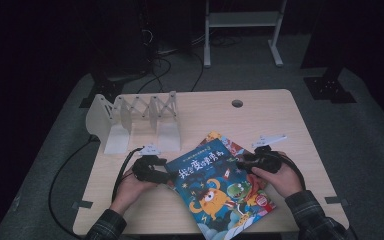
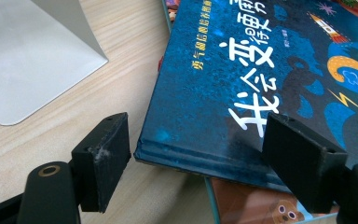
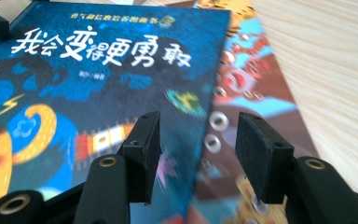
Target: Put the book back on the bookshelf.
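I hold my left gripper (image 2: 193, 163) with its jaws apart, straddling the near corner of the dark blue hardcover picture book with white Chinese lettering (image 2: 270, 79); neither jaw touches it yet. My right gripper (image 3: 198, 154) is also spread, its jaws set either side of that book's opposite edge, above the brown-and-orange picture book (image 3: 261, 93) lying underneath. In the high view the blue book (image 1: 215, 187) rests askew on top of the lower one, near the front middle of the pale wooden table (image 1: 280, 120).

My worry is that the jaws catch both covers at once, since the edges lie close, and the lower book drags along. A shallow bite on the slick cover could also let it slip.

The white expanding accordion-style book rack (image 1: 137, 120) stands at the back left, its slots holding nothing.
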